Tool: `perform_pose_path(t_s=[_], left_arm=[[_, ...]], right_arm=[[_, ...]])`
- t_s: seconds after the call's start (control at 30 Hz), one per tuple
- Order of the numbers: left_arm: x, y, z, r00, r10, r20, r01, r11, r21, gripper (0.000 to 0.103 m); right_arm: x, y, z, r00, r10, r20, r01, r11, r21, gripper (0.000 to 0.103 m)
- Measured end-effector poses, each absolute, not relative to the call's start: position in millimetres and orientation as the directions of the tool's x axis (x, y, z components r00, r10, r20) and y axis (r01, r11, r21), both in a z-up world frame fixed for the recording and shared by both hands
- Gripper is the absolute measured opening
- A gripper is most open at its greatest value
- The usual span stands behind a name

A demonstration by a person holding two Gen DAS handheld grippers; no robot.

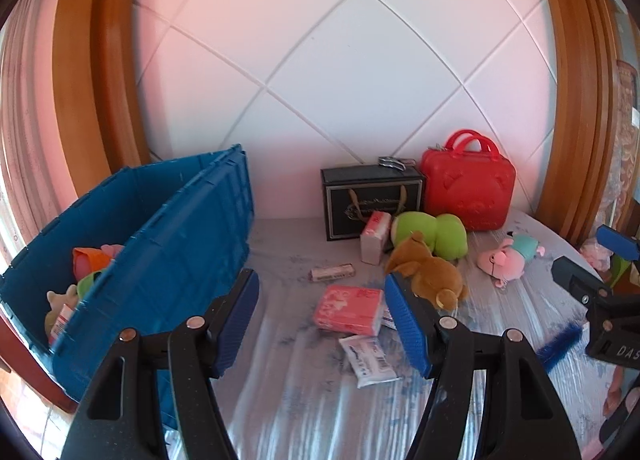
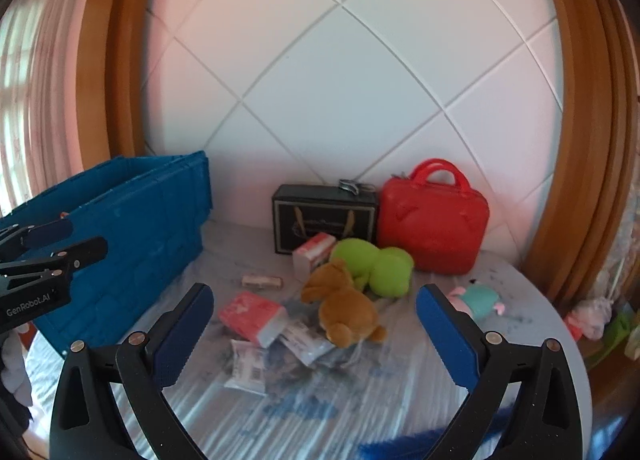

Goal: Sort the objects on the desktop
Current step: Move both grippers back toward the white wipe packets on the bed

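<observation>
We see the things to be sorted lying loose on a round bench (image 1: 500, 360) under a pale wrinkled cloth, in front of a white quilted wall panel. A brown plush animal (image 1: 428, 272) lies against a green plush toy (image 1: 434, 230), with a pink tissue pack (image 1: 348, 308) beside it and flat white packets (image 1: 370, 356) just in front. A second tissue pack (image 1: 374, 236) leans against a black gift box (image 1: 370, 200), and a red case (image 1: 468, 188) stands next to that box. A small pink-and-teal plush pig (image 1: 510, 256) lies apart to the right.

Our left gripper (image 1: 320, 324) has its jaws spread wide with nothing between them; the right gripper (image 2: 314, 338) does too.

Only the left wrist view looks down into the blue crate (image 1: 160, 260) at the bench's left, where an orange item (image 1: 90, 258), something green and a pale plush lie; what exactly they are we cannot tell. The right wrist view shows just the crate's outer wall (image 2: 140, 228), but catches the left gripper from the side (image 2: 36, 264).
</observation>
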State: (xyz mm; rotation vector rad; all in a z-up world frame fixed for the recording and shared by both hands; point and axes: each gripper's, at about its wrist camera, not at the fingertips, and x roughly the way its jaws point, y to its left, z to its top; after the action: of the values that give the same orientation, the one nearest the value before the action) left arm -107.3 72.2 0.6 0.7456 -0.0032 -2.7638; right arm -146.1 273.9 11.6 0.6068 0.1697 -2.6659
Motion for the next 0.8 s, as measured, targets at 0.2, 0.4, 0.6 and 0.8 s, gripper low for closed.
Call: perform_pose_path(t_s=[0.2,0.4,0.6,0.8], left_arm=[[-136.0,109.3,-20.9,-0.8,-0.259,-0.542,0.241,-0.965,0.106,0.065],[-158.1,124.5,-45.1,-0.782,-0.233,-0.579,0.21,-0.972,0.109,0.065],[-187.6,115.1,-86.9,-0.723,-0.17,-0.669,0.188,-0.981,0.047,0.065],[-214.6,77.9,-149.6,-0.587,-0.138,-0.798,0.227,-0.974,0.001,0.065]], right_arm=[[-171.9,331.9,-11.4,-0.818,-0.274,-0.506,0.328,-0.944,-0.02,0.103],[-191.6,359.6,-41.7,-0.79,-0.222,-0.572,0.273,-0.962,-0.003,0.103],[-213.6,365.0,-70.8,-0.732,-0.217,-0.646,0.264,-0.964,0.025,0.103],[-237.7,353.6,-107.3,-0.642,-0.233,-0.731,0.264,-0.962,0.075,0.103]])
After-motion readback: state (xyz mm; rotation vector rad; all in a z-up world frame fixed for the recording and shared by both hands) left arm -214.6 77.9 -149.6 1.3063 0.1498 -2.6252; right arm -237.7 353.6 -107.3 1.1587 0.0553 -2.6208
